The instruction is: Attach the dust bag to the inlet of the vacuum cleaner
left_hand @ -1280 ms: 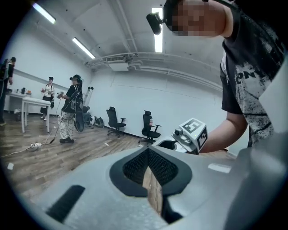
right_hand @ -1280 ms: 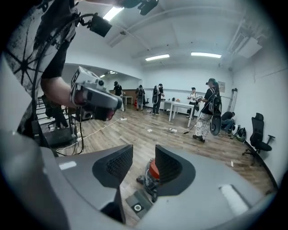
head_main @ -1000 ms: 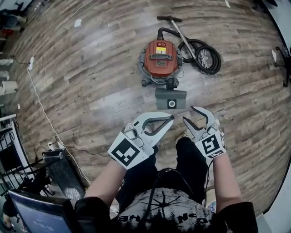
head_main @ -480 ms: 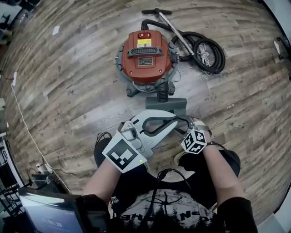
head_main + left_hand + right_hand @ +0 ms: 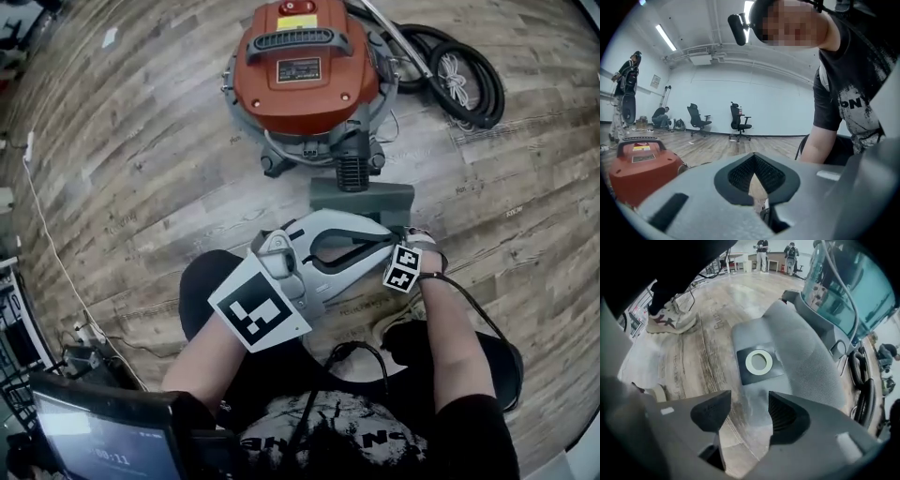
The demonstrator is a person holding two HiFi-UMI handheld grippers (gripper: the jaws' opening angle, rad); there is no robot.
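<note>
The wood-plank floor carries a red vacuum. The flat grey dust bag lies just beside it. A coiled black hose lies by the vacuum's other side, and a white cable trails along the left.

The person wears a black short-sleeved T-shirt with pale print and black trousers, and the grey left hand-held gripper and right hand-held gripper each bear a black-and-white marker cube.
</note>
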